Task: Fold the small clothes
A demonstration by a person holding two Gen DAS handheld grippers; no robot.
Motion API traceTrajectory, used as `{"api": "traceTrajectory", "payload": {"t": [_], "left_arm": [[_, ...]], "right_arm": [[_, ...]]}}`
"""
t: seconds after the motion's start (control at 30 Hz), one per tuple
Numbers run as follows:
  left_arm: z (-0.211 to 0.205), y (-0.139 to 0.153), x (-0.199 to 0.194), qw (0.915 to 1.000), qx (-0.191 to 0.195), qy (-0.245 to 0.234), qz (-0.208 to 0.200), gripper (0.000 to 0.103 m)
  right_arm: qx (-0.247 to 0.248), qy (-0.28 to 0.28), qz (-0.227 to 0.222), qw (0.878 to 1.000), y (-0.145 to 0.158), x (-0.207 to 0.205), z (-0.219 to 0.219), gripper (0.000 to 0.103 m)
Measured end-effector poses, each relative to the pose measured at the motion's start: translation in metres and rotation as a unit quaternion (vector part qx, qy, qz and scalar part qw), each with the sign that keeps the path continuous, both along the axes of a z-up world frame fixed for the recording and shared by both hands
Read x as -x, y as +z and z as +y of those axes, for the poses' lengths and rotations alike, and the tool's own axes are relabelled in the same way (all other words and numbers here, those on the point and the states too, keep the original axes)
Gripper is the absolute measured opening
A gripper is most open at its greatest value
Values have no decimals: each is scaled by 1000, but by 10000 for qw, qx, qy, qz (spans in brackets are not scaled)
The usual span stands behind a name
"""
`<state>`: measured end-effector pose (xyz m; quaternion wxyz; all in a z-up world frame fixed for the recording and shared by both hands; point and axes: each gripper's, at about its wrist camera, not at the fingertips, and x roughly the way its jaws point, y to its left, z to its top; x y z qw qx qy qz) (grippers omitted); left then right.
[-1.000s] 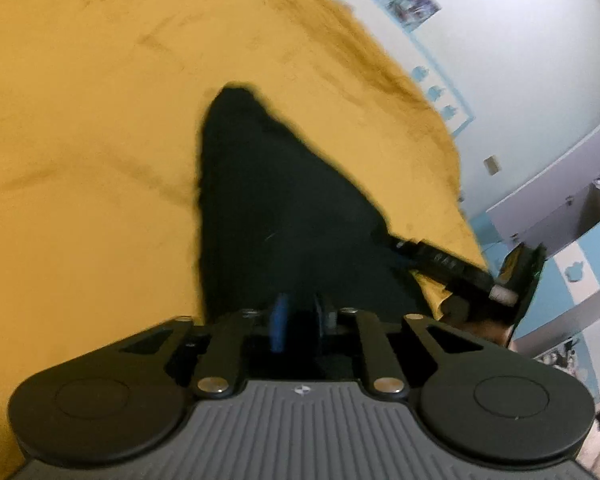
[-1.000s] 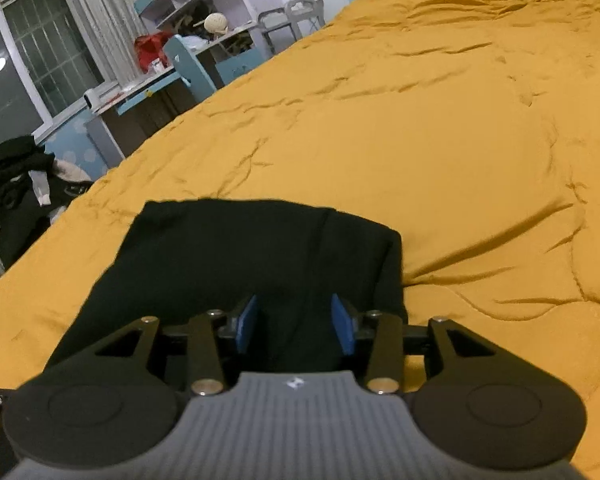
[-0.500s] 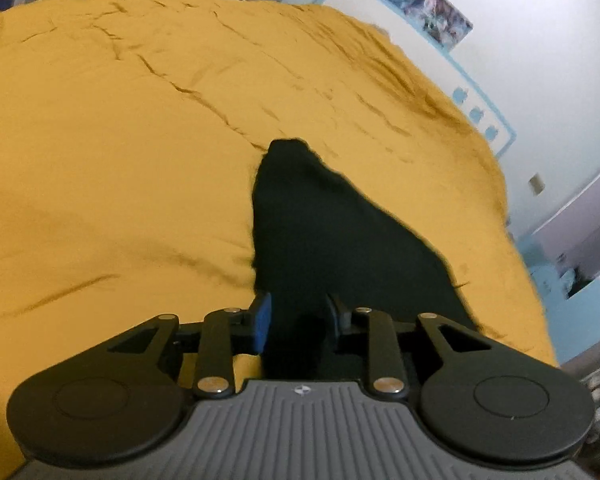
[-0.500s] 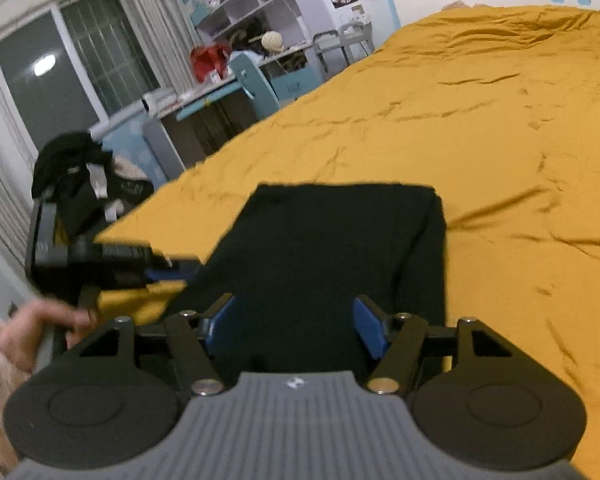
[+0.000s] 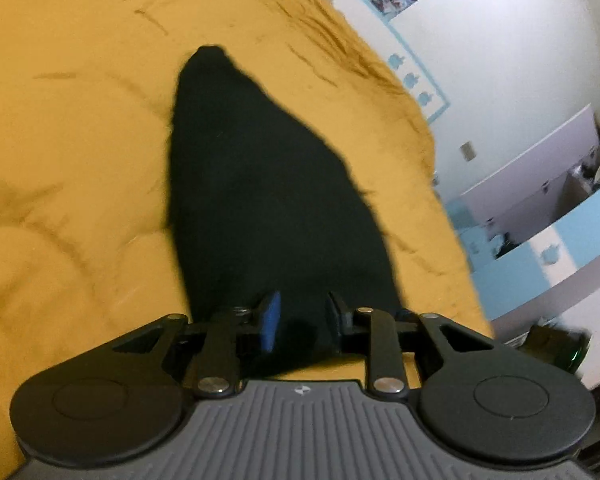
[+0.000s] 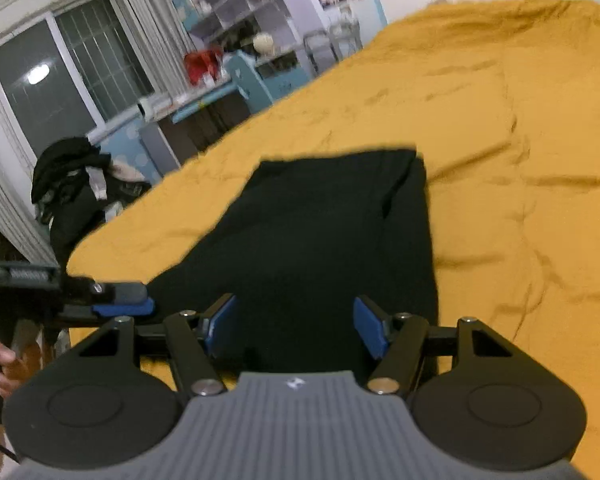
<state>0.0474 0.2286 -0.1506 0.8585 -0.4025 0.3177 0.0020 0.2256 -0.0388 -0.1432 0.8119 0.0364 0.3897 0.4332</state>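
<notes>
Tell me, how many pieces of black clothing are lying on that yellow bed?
1. A single black garment lies flat on the yellow bedcover, near its edge, just ahead of both tongs. More dark clothes are heaped beside the bed, not on it.

Hidden or unclear from my station: near edge of black garment (image 6: 320, 240) lies behind my right gripper's housing; shelf (image 6: 236, 4) contents blurred; holding hand (image 6: 4, 360) cropped at frame edge.
</notes>
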Motion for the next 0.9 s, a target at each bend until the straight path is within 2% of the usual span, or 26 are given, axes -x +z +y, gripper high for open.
{"api": "traceTrajectory", "payload": {"t": [0.07, 0.13, 0.23, 0.43, 0.53, 0.57, 0.67, 0.77, 0.8, 0.9], "left_arm": [[0, -10, 6, 10000, 28, 45, 20, 22], [3, -11, 8, 10000, 7, 70, 24, 16], [2, -6, 5, 9999, -20, 71, 119, 16], [-12, 22, 0, 9994, -304, 30, 186, 33], [-25, 38, 3, 9983, -534, 22, 227, 49], [-31, 46, 5, 9974, -662, 41, 270, 55], [-47, 62, 8, 9943, -1006, 88, 347, 60], [-63, 81, 16, 9898, -1351, 203, 395, 70], [-68, 87, 20, 9881, -1459, 269, 410, 76], [-80, 100, 29, 9812, -1778, 511, 546, 81]], "right_arm": [[250, -37, -10, 9997, -12, 2, -1, 58], [169, -61, 29, 9998, -18, 3, -6, 58], [130, -176, 90, 9997, -16, 3, -8, 58], [-198, -502, 125, 9985, 5, 12, -17, 65], [-279, -721, 107, 9969, 21, 24, -19, 66], [-228, -811, 80, 9964, 27, 28, -20, 68], [9, -922, -132, 9957, 49, 48, -17, 70], [287, -1156, -399, 9921, 73, 70, -12, 80], [418, -1254, -491, 9900, 81, 78, -10, 80], [701, -1474, -746, 9838, 99, 100, -4, 81]]}}
